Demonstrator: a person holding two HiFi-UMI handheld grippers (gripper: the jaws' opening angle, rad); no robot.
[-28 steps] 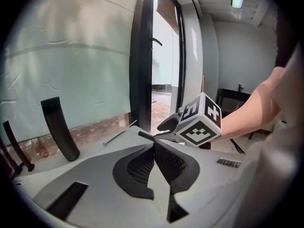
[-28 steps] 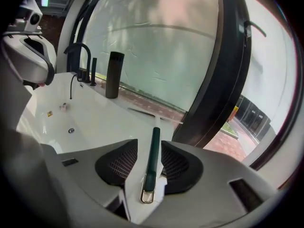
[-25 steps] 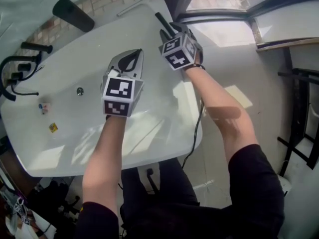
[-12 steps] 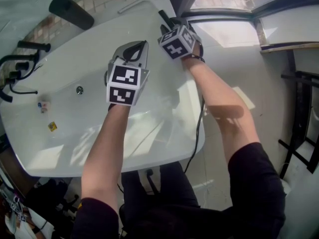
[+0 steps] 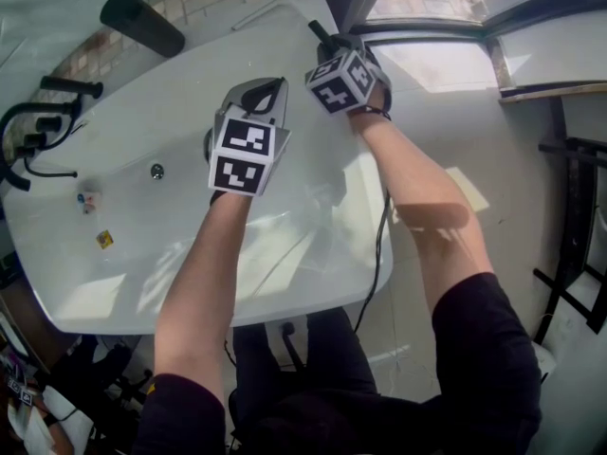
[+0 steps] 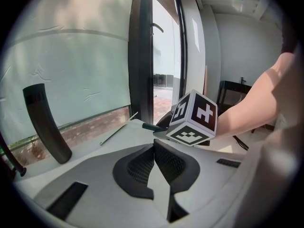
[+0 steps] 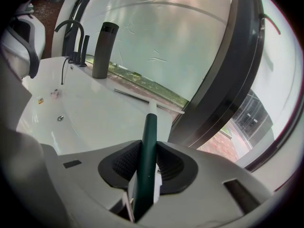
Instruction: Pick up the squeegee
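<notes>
— Green squeegee handle: who has it?
— Right gripper, jaws clamped on it; it points out over the tub edge.
— Left gripper?
— Jaws pressed together, nothing between, just beside the right.

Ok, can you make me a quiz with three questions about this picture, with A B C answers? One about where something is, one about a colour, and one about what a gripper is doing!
1. Where is the squeegee's handle?
A. in a bucket
B. between the right gripper's jaws
C. on a chair

2. What colour is that handle?
A. red
B. yellow
C. dark green

3. How are the left gripper's jaws?
A. wide apart
B. together, with nothing between
C. shut on a cloth

Answers: 1 B, the right gripper view shows the jaws clamped on it. 2 C, it looks dark green there. 3 B, the left gripper view shows the jaws meeting, empty.
</notes>
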